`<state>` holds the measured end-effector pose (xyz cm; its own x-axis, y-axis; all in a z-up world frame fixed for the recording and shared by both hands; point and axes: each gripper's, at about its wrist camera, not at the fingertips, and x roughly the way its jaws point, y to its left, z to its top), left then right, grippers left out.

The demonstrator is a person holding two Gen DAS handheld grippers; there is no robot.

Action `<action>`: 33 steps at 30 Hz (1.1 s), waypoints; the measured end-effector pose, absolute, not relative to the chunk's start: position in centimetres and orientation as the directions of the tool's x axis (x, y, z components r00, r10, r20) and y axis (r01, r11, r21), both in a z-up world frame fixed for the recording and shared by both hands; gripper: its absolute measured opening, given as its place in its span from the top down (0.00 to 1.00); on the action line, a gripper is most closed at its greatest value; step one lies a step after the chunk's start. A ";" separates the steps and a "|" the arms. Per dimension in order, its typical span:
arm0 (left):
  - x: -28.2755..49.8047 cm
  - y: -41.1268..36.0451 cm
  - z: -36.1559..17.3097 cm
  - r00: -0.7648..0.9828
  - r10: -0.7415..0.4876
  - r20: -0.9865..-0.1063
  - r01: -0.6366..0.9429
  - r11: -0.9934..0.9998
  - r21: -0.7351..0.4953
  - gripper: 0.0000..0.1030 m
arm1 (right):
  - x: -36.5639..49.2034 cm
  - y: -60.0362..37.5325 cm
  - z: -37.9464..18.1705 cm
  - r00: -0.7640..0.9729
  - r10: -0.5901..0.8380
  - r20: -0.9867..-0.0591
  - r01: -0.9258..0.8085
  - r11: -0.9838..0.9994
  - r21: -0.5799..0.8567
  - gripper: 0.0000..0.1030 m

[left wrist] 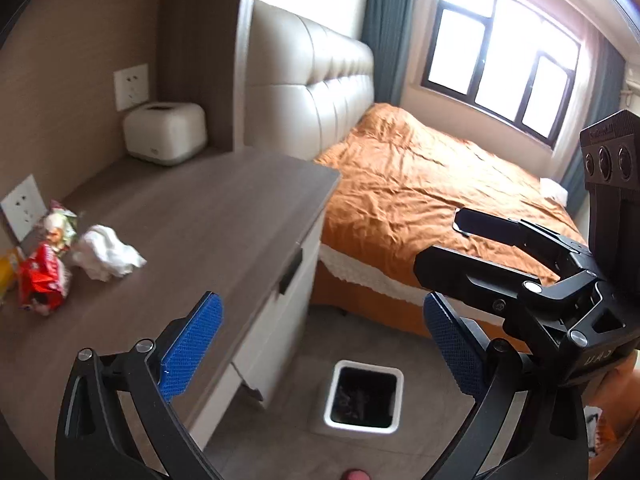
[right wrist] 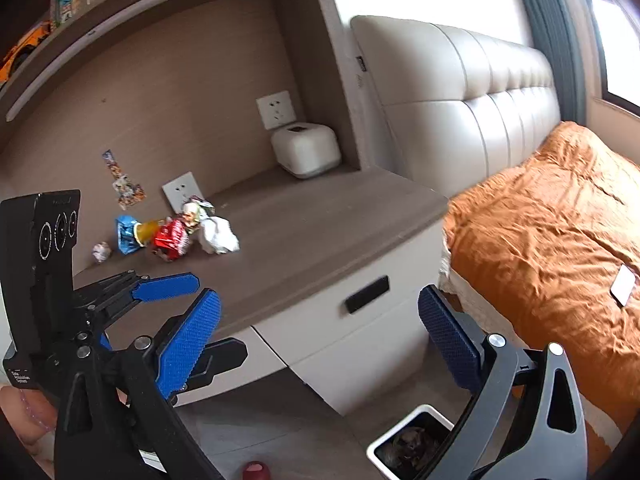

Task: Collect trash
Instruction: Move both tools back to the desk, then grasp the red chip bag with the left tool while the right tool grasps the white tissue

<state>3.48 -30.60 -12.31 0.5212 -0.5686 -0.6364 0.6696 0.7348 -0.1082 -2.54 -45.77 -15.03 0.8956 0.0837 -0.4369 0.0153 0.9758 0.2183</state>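
Note:
On the wooden cabinet top (left wrist: 208, 216) lies a heap of litter: a crumpled white tissue (left wrist: 106, 252) (right wrist: 218, 236), a red wrapper (left wrist: 42, 280) (right wrist: 172, 238), a green-white wrapper (right wrist: 196, 212), a blue wrapper (right wrist: 127, 236) and a small paper ball (right wrist: 101, 251). My left gripper (left wrist: 320, 344) is open and empty above the floor, off the cabinet's front corner. A white trash bin (left wrist: 368, 365) (right wrist: 396, 428) with a dark liner stands on the floor under it, with some scraps inside. My right gripper (right wrist: 320, 340) is open and empty too, in front of the drawer.
A white tissue box (right wrist: 306, 150) sits at the back of the cabinet top near a wall socket (right wrist: 276, 110). A bed with an orange cover (left wrist: 420, 184) fills the right side, with a phone (right wrist: 624, 284) on it. The cabinet drawer (right wrist: 360, 320) faces the bin.

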 end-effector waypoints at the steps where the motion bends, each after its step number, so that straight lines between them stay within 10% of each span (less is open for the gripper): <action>1: 3.6 -29.8 -11.7 0.548 -0.554 -0.626 0.651 0.753 -0.096 0.05 | -2.0 -45.3 -14.4 0.897 0.100 -0.430 -0.008 0.978 0.210 0.04; 33: 22.7 -12.2 -15.4 0.649 -0.336 -0.683 0.460 0.888 0.000 0.05 | 21.5 -32.2 -16.4 0.807 0.202 -0.555 -0.174 0.979 0.102 0.04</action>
<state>22.67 -12.20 -15.44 0.6490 -0.3361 -0.6825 0.4596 0.8881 -0.0003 21.45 -32.19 -16.41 0.8070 0.2016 -0.5551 -0.1743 0.9794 0.1023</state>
